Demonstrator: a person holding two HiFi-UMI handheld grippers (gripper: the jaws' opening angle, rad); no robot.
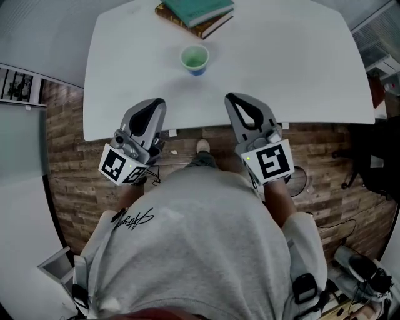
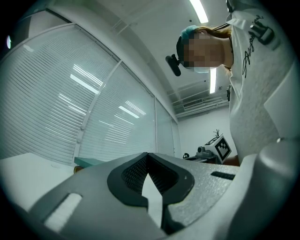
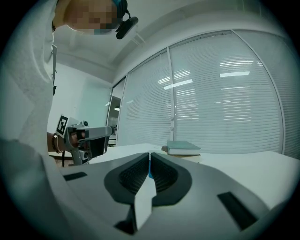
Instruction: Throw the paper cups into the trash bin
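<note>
A paper cup [image 1: 195, 59], green inside with a blue wall, stands upright on the white table [image 1: 300, 62], toward its far middle. My left gripper [image 1: 159, 102] and right gripper [image 1: 232, 97] hover side by side over the table's near edge, both short of the cup. Each is shut with nothing between its jaws. In the left gripper view the left gripper [image 2: 148, 154] has its pads meeting at the tip. The right gripper [image 3: 149, 153] is closed the same way, with a sliver of the blue cup [image 3: 149, 171] showing behind its jaws. No trash bin is in view.
A stack of books [image 1: 195, 14] with a teal cover on top lies at the table's far edge, behind the cup; the books [image 3: 183, 148] also show in the right gripper view. Dark furniture [image 1: 375, 162] and cables stand on the wooden floor to the right. Window blinds run behind the table.
</note>
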